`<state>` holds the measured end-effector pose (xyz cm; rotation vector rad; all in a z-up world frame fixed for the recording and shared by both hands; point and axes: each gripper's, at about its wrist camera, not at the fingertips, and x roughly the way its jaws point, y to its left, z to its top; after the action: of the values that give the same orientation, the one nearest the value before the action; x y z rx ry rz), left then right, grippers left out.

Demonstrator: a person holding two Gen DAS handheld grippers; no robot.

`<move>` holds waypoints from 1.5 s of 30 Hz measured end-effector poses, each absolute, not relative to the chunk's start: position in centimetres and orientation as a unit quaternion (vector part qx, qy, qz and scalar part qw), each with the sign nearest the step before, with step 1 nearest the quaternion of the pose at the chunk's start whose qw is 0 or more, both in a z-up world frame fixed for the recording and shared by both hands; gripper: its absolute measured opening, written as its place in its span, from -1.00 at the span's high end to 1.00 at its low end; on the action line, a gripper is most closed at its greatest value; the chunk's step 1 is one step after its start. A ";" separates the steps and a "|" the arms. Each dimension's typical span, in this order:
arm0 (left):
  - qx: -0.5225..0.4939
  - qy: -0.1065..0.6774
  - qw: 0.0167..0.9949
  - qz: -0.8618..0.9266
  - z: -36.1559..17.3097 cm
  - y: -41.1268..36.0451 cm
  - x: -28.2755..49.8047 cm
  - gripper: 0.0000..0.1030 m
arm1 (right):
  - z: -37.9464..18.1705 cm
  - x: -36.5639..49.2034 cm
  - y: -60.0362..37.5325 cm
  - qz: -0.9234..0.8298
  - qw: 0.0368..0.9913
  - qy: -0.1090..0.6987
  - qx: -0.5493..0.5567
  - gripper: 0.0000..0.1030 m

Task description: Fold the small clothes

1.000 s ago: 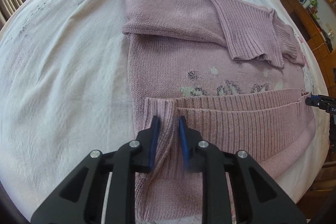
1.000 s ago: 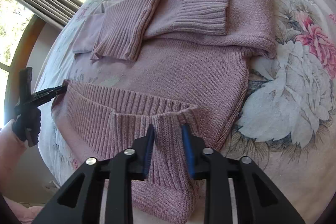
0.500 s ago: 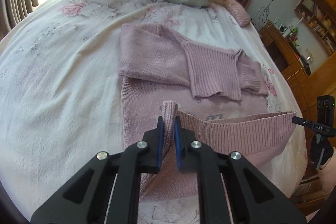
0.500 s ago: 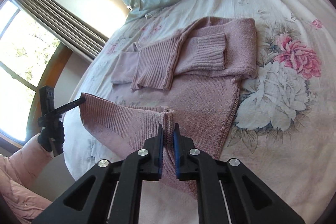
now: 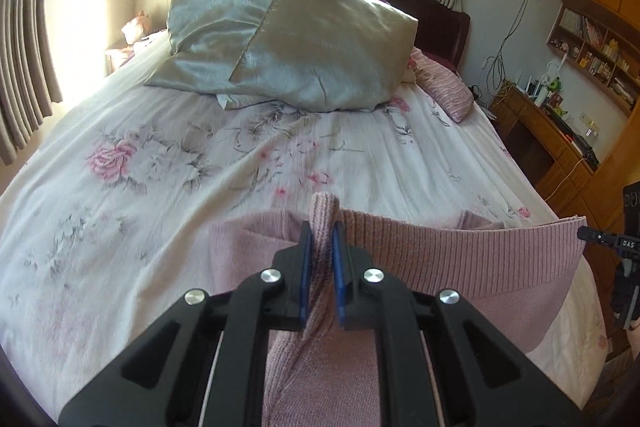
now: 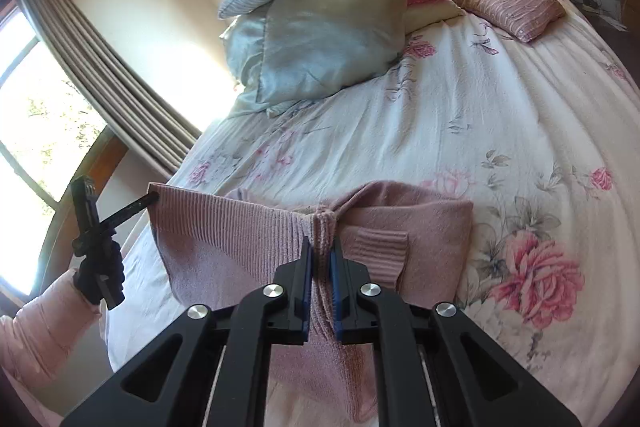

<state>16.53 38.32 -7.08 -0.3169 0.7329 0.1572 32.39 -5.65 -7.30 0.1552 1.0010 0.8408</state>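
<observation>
With each hand-held gripper, left (image 5: 320, 259) and right (image 6: 320, 267), clamped on my pink ribbed-knit sweater's hem (image 5: 460, 251), uneven carrying over the floral bedspread (image 5: 160, 195) could skew the fold.

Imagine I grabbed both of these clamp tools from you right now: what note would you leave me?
Left gripper: jaws shut on the ribbed hem of the pink sweater, at one bottom corner.
Right gripper: jaws shut on the same hem at the other corner.
The hem is lifted and stretched between both tools above the flowered bedspread. Both sleeves look already folded across the chest; one cuff shows in the right view.
Left to do: likely carry the hem forward over the sleeves toward the pillows, lay it flat, release both corners, tidy.
</observation>
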 end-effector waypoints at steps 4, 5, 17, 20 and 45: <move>-0.156 0.398 0.898 0.104 -10.8 39.5 21.2 0.84 | -10.8 37.0 -3.3 0.361 0.784 0.499 0.078 0.85; -0.164 0.415 0.888 0.109 -12.1 39.7 22.0 0.84 | -12.0 37.9 -2.7 0.352 0.780 0.512 0.076 0.85; -0.203 0.486 0.842 0.119 -16.3 42.0 16.0 0.32 | -17.1 34.8 -5.7 0.301 0.777 0.550 0.054 0.12; -0.193 0.508 0.833 0.103 -16.9 40.3 11.9 0.25 | -17.6 30.9 -7.7 0.322 0.754 0.566 0.083 0.02; -0.200 0.557 0.793 0.146 -22.8 37.9 6.4 0.50 | -26.2 24.1 -8.9 0.271 0.696 0.660 0.082 0.85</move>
<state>6.38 37.86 -22.79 -0.4303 1.1985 0.3145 24.14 -8.95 -26.16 0.1835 1.4735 0.6037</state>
